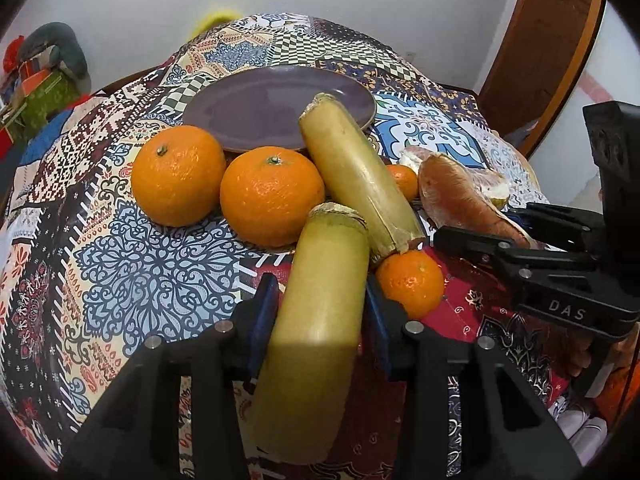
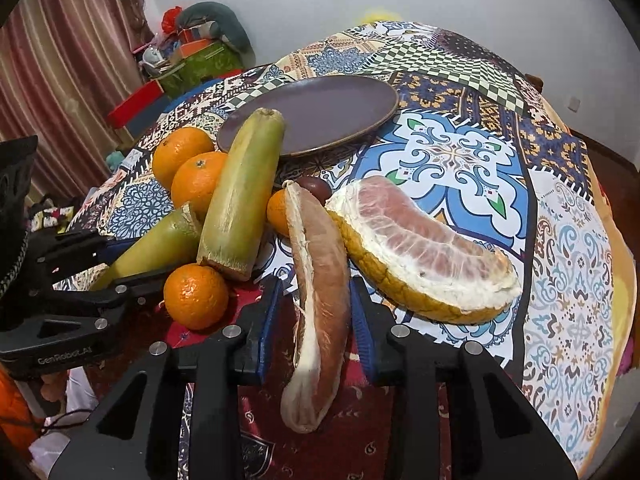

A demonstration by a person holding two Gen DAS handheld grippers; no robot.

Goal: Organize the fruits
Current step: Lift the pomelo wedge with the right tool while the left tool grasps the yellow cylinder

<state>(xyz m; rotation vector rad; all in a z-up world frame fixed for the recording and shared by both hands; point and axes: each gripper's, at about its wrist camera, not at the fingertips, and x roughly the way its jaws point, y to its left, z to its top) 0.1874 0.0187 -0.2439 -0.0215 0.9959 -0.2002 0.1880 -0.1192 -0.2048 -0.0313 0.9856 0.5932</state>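
Currently left gripper (image 1: 322,312) jaws pinch the yellow-green sugarcane stick (image 1: 316,320), long axis toward the purple plate (image 1: 256,112) at upper centre — right gripper (image 2: 316,312) jaws pinch the pink pomelo wedge (image 2: 320,292).

Two close wrist views across shared plate (image 1: 276,110) (image 2: 316,114).

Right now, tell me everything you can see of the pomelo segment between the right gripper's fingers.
The pomelo segment is a long, peeled wedge with pinkish-brown flesh under a thin membrane and white pith along its left edge. It points away from the camera, between the blue pads of the right gripper, which looks shut on it. Its far tip sits by a small orange and a dark round fruit. A second, larger pomelo piece, rind still on, lies just to its right on the tablecloth.
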